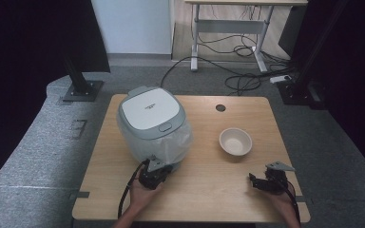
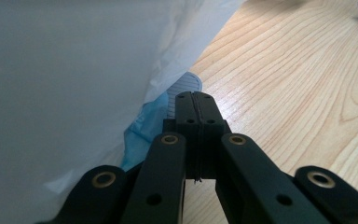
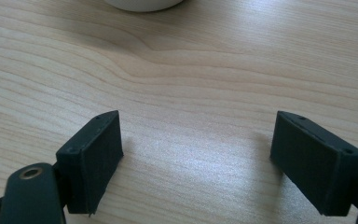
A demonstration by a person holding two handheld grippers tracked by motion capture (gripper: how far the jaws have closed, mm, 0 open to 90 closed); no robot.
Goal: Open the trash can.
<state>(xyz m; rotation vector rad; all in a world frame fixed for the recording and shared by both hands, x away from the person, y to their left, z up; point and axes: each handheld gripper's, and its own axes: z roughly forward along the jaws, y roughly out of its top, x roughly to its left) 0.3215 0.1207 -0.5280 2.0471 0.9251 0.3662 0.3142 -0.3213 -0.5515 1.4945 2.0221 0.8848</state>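
The grey-and-white rice cooker wrapped in a clear plastic bag (image 1: pixel 154 124) sat at the left of the light wooden table (image 1: pixel 204 180). The left gripper (image 1: pixel 159 167) was at its front base, jaws pressed together, whether pinching the plastic I couldn't tell. The right gripper (image 1: pixel 253 179) rested with jaws wide apart and empty, near a white bowl (image 1: pixel 235 141).

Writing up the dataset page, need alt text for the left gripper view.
The left hand-held gripper, its two black jaws pressed together, sits at the lower edge of a translucent white plastic bag that covers the left half of the picture. Blue plastic and a grey ribbed part peek from under the bag, and the light wooden table stretches off to the right.
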